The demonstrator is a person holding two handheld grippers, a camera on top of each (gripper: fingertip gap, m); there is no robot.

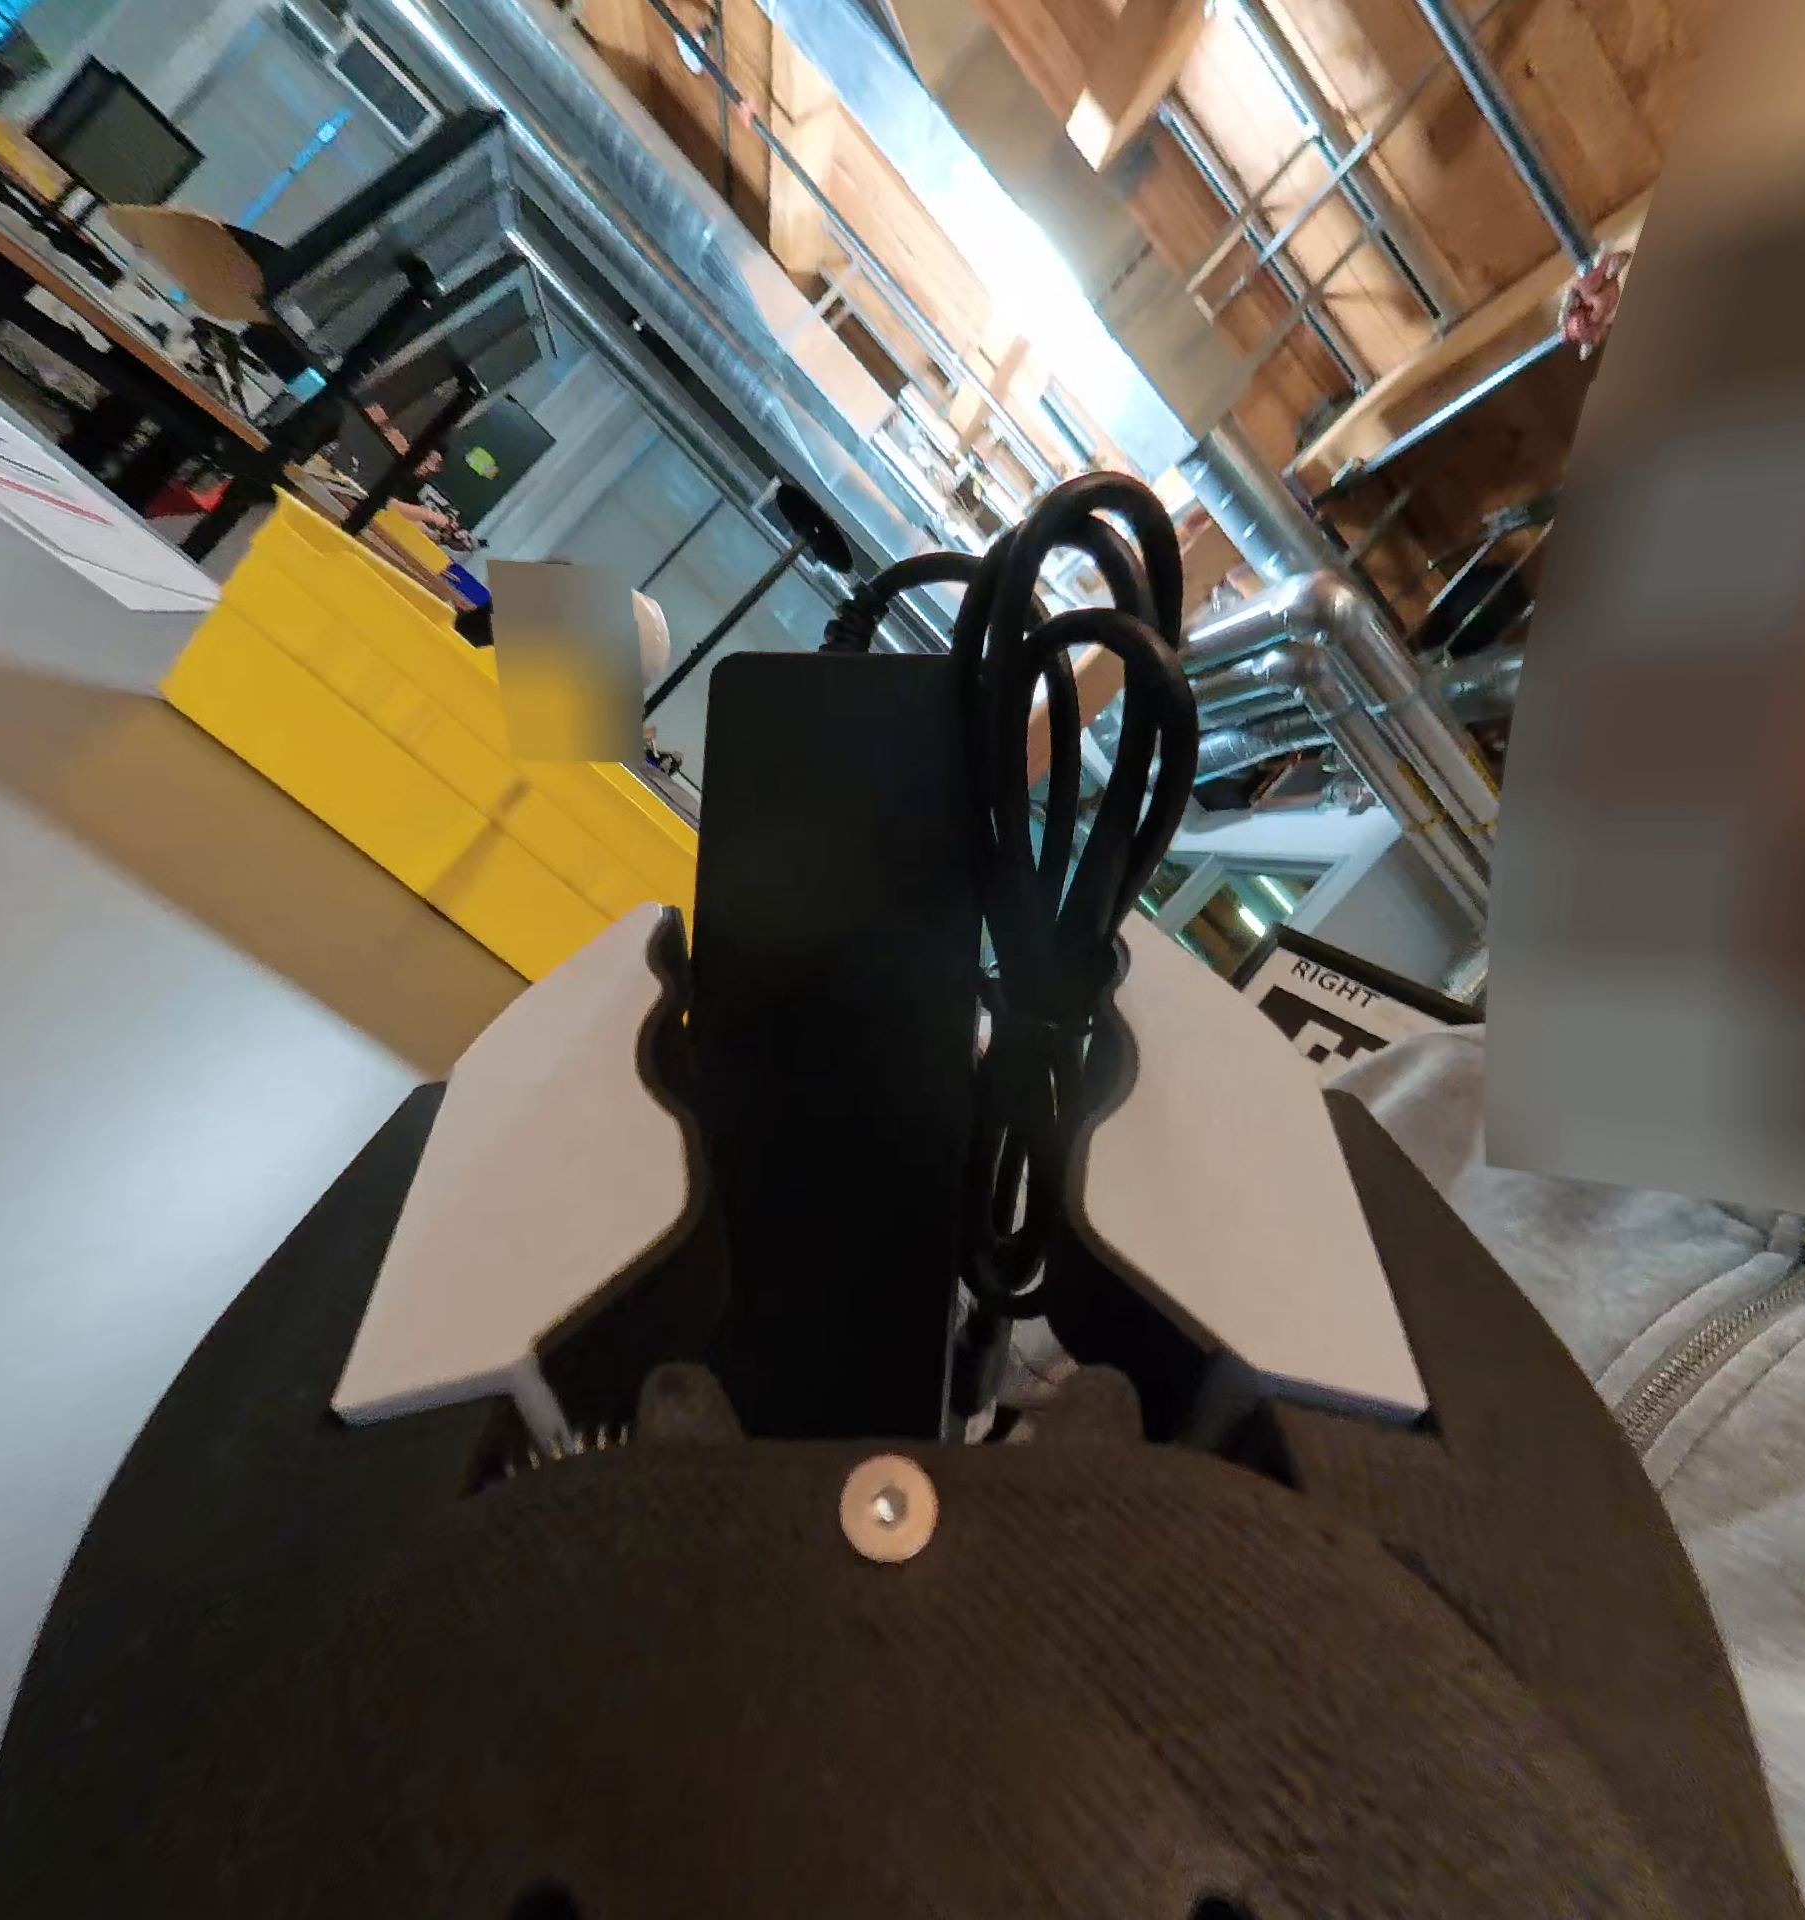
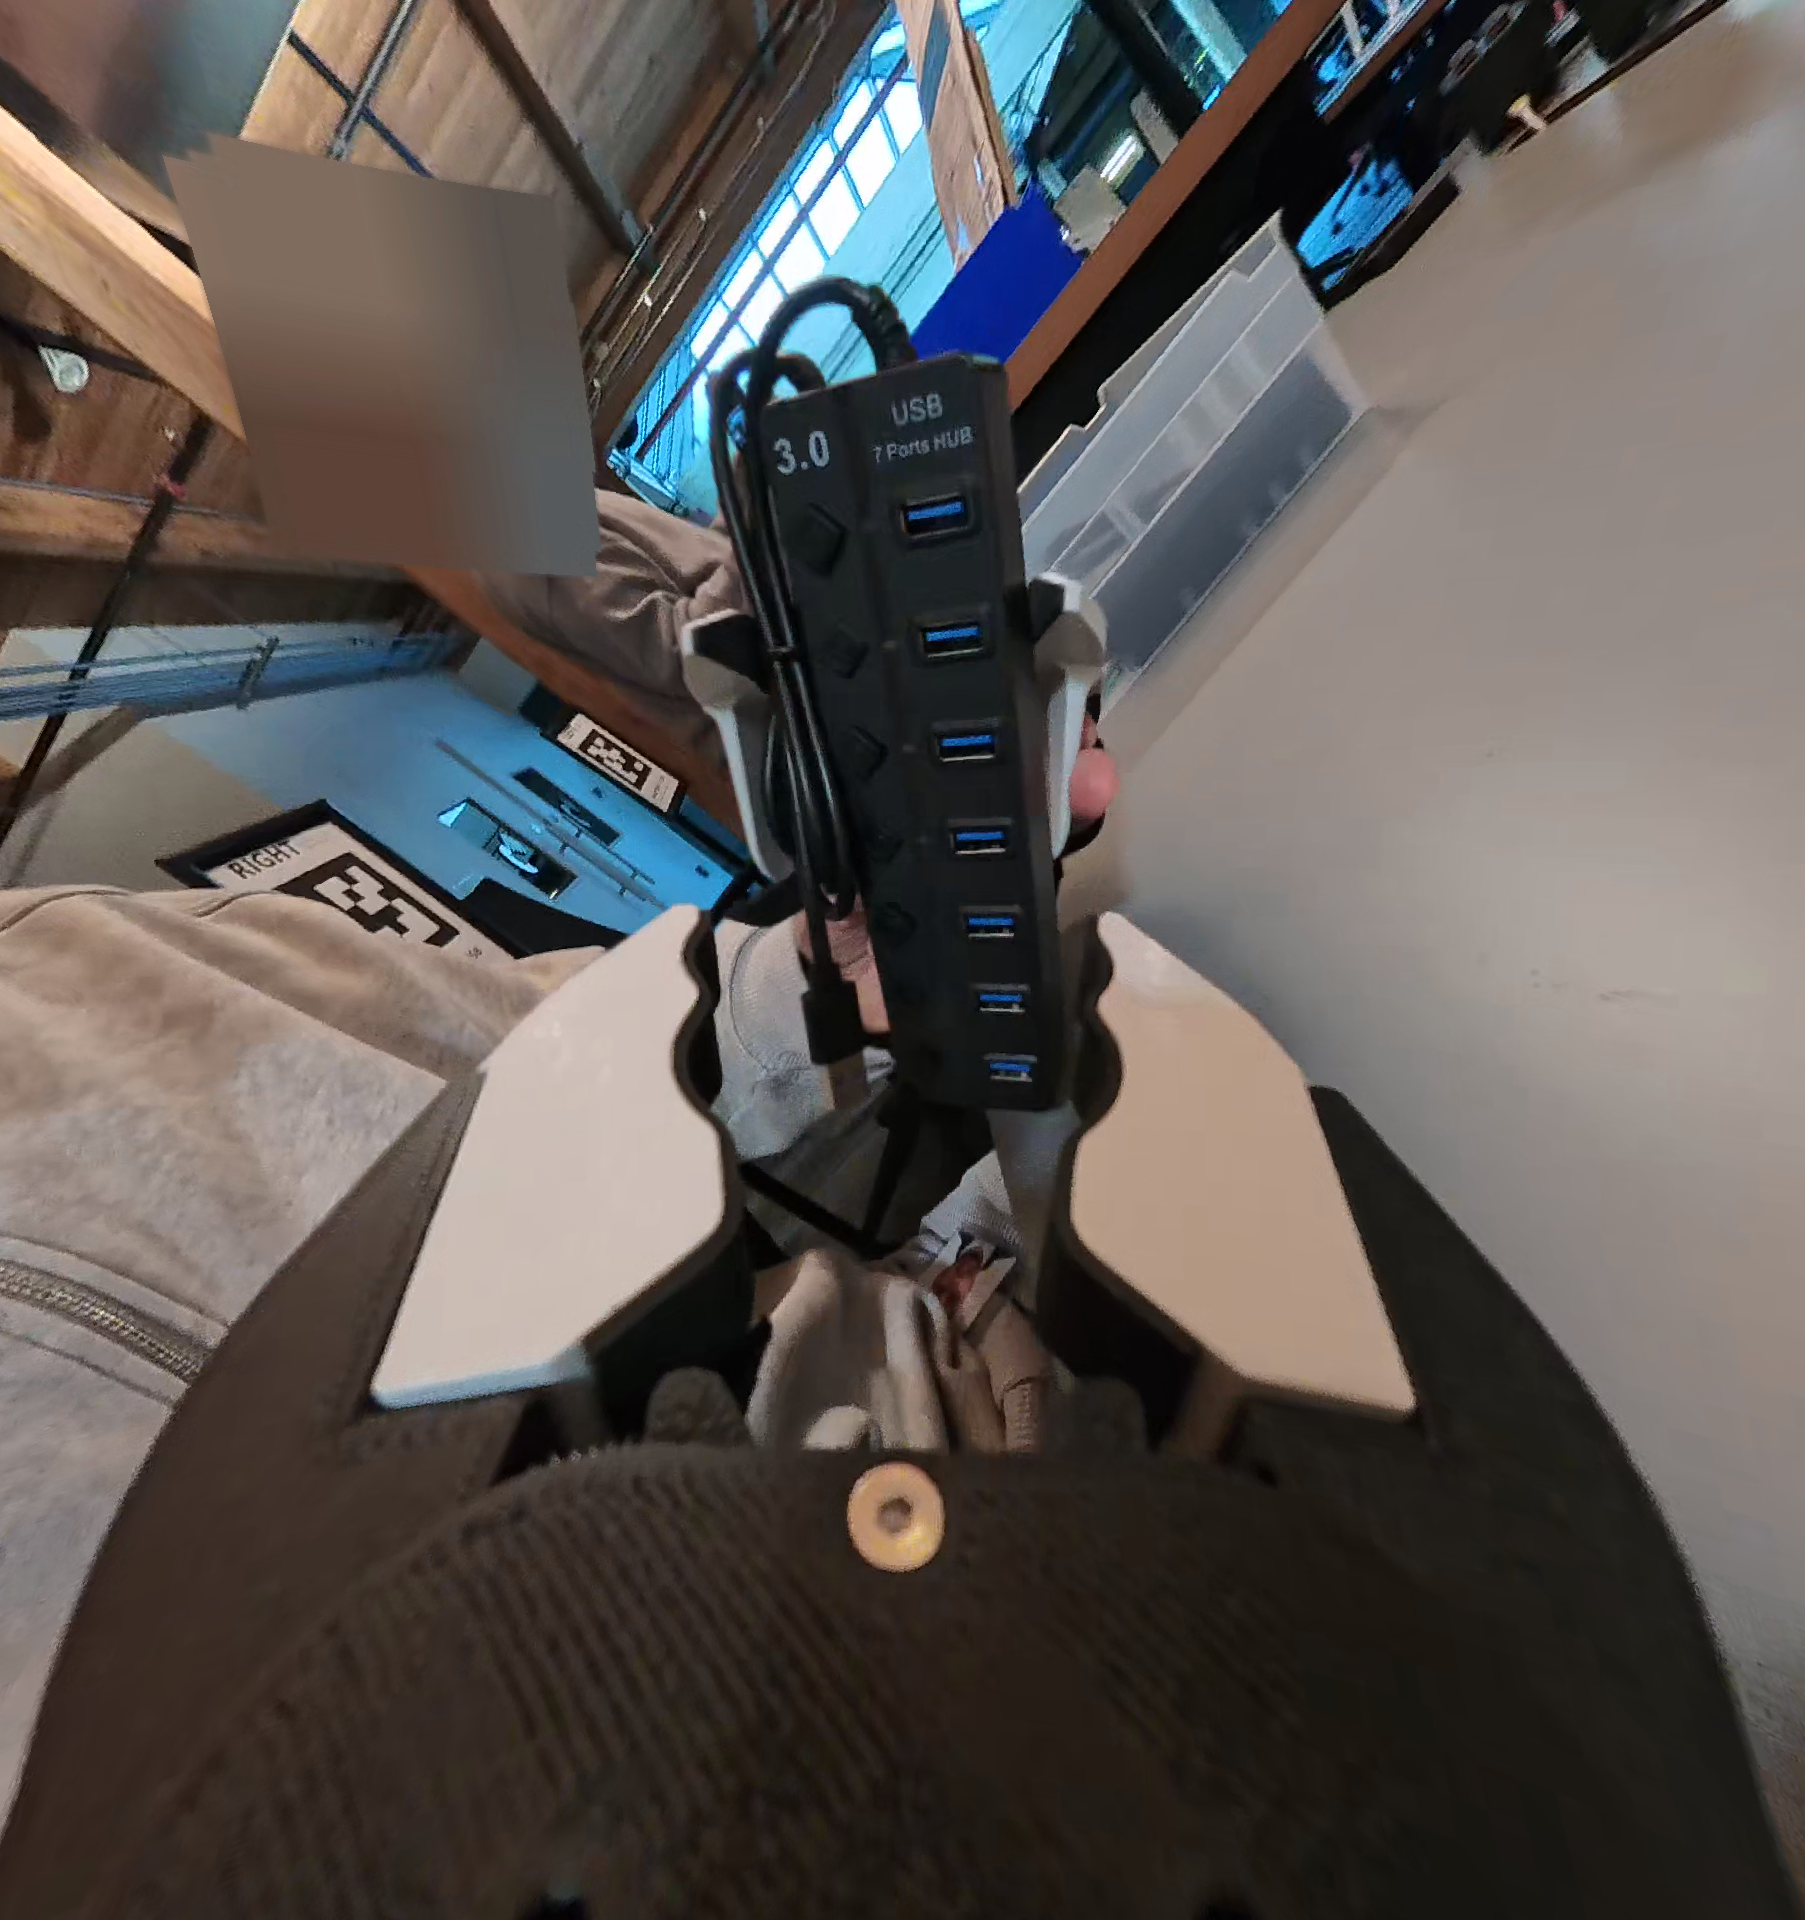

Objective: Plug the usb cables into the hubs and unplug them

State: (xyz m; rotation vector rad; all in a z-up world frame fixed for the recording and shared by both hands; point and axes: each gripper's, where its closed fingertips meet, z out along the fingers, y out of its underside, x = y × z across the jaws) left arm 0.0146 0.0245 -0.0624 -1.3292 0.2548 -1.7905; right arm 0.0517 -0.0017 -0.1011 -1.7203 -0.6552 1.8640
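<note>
Left wrist view showed your left claw (image 1: 882,997) pinching the black hub (image 1: 836,1039) and its coiled cable (image 1: 1074,831). Your right claw (image 2: 903,997) stood spread, empty, facing the hub's blue ports (image 2: 965,746).

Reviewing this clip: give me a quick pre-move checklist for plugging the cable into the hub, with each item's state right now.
1. Left gripper shut on hub and bundled cable: ok.
2. Port side of hub faces right gripper: ok.
3. All ports empty: ok.
4. Right gripper open and empty: ok.
5. Cable freed from its bundle: not ok, it is pinned against the hub.
6. Plug reachable: cannot tell, it hangs beside the hub near a hand.
</note>
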